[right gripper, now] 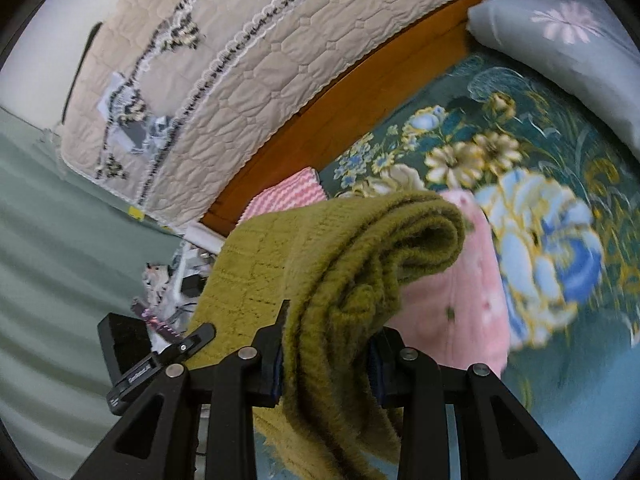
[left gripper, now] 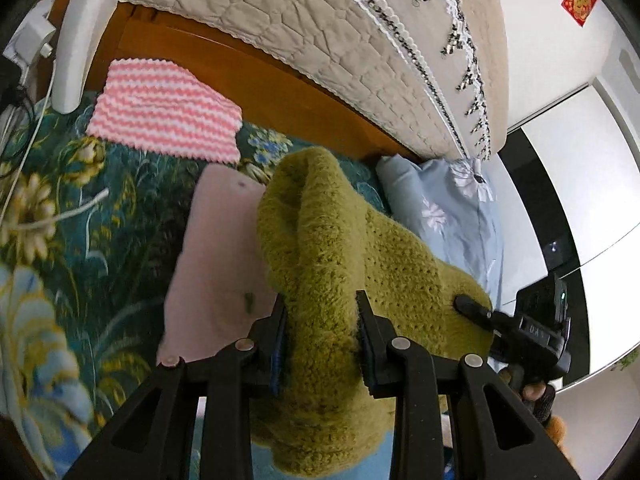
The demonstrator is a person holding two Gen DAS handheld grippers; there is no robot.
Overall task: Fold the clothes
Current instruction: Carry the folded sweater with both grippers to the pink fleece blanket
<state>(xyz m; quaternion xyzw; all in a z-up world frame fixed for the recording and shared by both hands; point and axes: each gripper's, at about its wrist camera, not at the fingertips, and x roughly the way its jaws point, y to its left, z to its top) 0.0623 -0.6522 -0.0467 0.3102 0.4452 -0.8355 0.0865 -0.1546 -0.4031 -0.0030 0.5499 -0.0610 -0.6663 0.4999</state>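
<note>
An olive-green knit sweater (left gripper: 320, 240) is bunched and lifted above the bed. My left gripper (left gripper: 322, 320) is shut on one part of it. My right gripper (right gripper: 326, 332) is shut on a thick folded roll of the same sweater (right gripper: 360, 248). The right gripper's finger also shows in the left wrist view (left gripper: 476, 310), pressed on the sweater's right end. A folded pale pink garment (left gripper: 216, 264) lies on the bed below the sweater; it also shows in the right wrist view (right gripper: 452, 312).
A folded pink-and-white zigzag knit (left gripper: 164, 110) lies near the wooden bed frame (left gripper: 256, 80). A floral teal bedspread (left gripper: 80, 208) covers the bed. A light blue pillow (left gripper: 452, 216) lies at the right. A quilted beige headboard cover (left gripper: 320, 40) stands behind. Cables (left gripper: 24, 140) trail at left.
</note>
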